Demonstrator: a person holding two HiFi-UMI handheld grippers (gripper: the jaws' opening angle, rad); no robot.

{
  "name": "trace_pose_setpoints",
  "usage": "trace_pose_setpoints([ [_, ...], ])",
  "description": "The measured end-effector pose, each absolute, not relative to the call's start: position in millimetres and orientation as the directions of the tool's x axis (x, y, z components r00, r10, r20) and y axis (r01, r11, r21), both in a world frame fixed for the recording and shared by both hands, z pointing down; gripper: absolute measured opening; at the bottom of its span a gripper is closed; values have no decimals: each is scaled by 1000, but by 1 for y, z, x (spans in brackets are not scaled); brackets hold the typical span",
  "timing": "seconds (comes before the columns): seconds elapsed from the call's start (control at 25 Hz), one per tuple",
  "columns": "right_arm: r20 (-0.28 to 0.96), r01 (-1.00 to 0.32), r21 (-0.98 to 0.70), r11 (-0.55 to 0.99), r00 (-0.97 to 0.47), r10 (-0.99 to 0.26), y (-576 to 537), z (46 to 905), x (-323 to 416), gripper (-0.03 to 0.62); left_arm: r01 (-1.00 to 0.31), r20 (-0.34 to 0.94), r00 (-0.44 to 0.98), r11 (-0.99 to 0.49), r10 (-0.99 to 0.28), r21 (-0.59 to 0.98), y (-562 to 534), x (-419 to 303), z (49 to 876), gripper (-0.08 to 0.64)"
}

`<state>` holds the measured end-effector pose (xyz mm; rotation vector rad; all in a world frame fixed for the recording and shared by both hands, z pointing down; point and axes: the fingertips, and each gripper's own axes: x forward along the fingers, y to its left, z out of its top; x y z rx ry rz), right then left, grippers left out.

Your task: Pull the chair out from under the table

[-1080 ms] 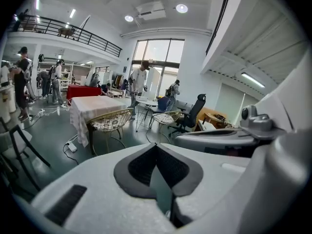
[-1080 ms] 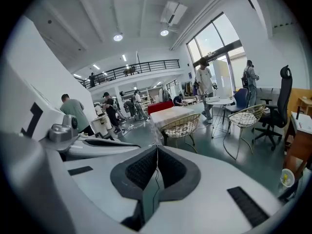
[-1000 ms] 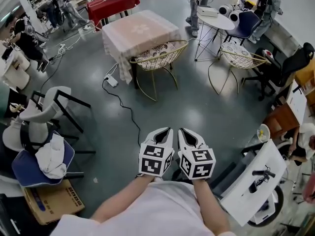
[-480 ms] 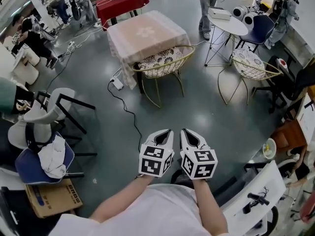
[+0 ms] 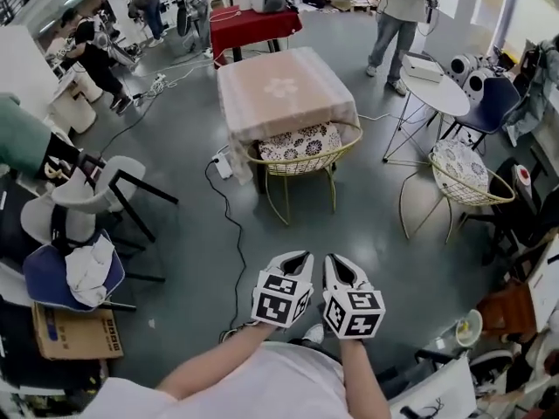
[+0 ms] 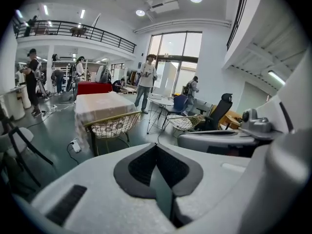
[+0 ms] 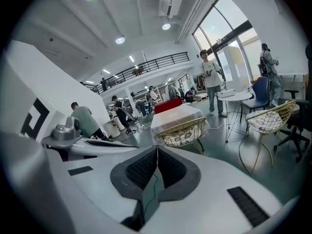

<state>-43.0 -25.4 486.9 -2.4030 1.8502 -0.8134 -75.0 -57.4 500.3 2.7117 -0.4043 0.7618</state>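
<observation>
Both your grippers are pinched fully closed with nothing in them: the left gripper and right gripper sit side by side, well short of the table. The chair is tucked under the table's near edge. A cable runs along the floor from the table's near-left corner.

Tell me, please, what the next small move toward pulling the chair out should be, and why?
The left tongs and right tongs are shut, empty and side by side. The wire chair is tucked under the cloth-covered table, across the floor from them. So the best next move is probably to carry both tongs forward to the chair's back rim.
</observation>
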Motion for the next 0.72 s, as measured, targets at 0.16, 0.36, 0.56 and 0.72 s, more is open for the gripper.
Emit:
trace_pose_setpoints([
  [0.16,401,-912,-304,-274,138,-906,-32,489,-22,3,-367,544,813,-908,-207,204,-62,-57,503,3],
  [0.36,405,-925,-294,-242,109,-908,-49,486,-5,3,-391,545,810,-893,-218,224,-77,-45,505,3],
  [0.56,412,-940,-278,-198,69,-909,-80,491,3,3,-394,545,810,-889,-217,233,-105,-28,512,3],
  [0.72,419,-948,-258,-186,64,-906,-118,491,25,3,-396,540,814,-884,-213,249,-144,-4,513,3],
])
